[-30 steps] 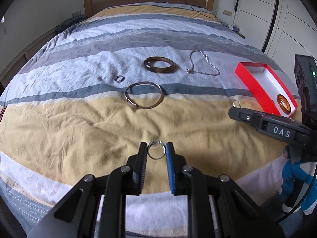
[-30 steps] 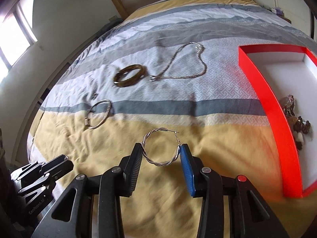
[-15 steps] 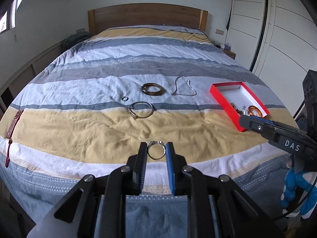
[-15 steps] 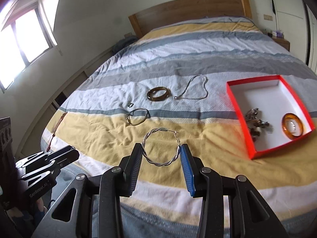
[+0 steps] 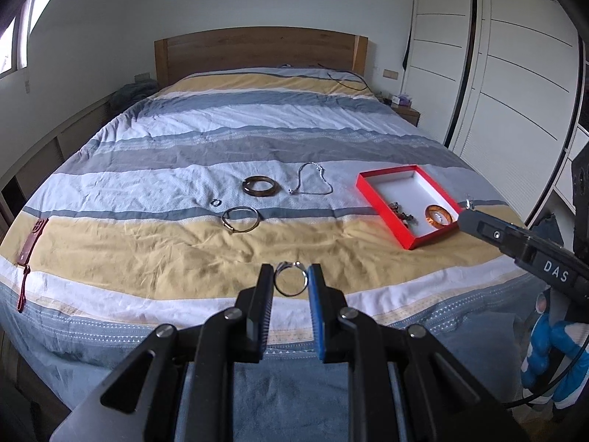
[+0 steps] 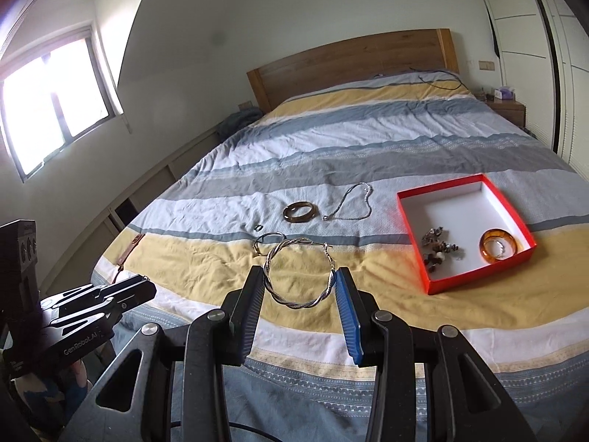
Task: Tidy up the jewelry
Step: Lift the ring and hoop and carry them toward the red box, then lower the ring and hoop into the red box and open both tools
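While both of your grippers hang over the near edge of the bed (image 5: 184, 258), the relation that matters is this: the red box (image 6: 412, 243) lies ahead and to the right of each gripper, on the yellow stripe, with its long axis running from near to far. It sits closer to your right gripper (image 6: 298, 294), whose tip shows just right of the box in the left wrist view. My guess is that the right hand should deliver first.

Right gripper: clamped across the twisted hoop (image 6: 300, 276), one pad on each side, with the ring standing up between them.
Left gripper (image 5: 291, 291): clamped on a small silver ring (image 5: 291, 283), held the same way.

Count, largest to smallest:
- bed, one; red box, one.
- Loose on the quilt, left of the box: one chain necklace (image 5: 313, 182), far; one dark brown bangle (image 5: 259, 186) just left of it; one thin metal bangle (image 5: 241, 217), nearer; one tiny ring (image 5: 216, 203), left of and between the two bangles.
- Inside the box: one amber bangle (image 6: 498, 245), near right; one cluster of beaded pieces (image 6: 438, 246), near left. I can't count the pieces in the cluster.
- Held: two pieces, one per gripper.
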The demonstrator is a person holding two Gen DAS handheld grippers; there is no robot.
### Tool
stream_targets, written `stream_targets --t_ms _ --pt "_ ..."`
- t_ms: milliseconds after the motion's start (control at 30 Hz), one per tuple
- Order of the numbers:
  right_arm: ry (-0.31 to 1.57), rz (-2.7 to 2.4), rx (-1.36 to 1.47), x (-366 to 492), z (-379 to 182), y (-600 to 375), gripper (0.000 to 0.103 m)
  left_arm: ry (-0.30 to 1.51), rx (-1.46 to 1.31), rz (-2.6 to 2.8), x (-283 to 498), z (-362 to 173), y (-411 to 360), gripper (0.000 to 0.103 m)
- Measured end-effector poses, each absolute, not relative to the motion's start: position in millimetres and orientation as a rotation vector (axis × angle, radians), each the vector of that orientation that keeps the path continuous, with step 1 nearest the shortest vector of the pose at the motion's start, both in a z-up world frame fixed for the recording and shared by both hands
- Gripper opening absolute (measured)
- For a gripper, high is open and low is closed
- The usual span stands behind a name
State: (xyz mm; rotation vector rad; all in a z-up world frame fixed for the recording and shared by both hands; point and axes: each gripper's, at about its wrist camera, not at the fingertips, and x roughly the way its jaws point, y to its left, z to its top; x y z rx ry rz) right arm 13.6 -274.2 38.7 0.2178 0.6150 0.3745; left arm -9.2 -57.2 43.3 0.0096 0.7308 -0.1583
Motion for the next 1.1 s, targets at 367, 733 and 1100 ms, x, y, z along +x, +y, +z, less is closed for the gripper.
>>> stream_targets --t_ms 367,733,1100 --pt "0.619 0.263 0.277 12.6 29.1 -347.6 0.039 0.783 0.035 -0.259 21.5 37.8 -117.3 0.017" --pt "0.667 0.133 0.306 43.2 7.6 -417.2 0.039 0.793 0.098 -0.401 88.7 32.9 -199.9 0.017" --pt "0.724 0.086 0.256 134.0 -12.8 -443.7 0.039 0.825 0.192 -0.466 198.3 -0.4 -279.9 0.017"
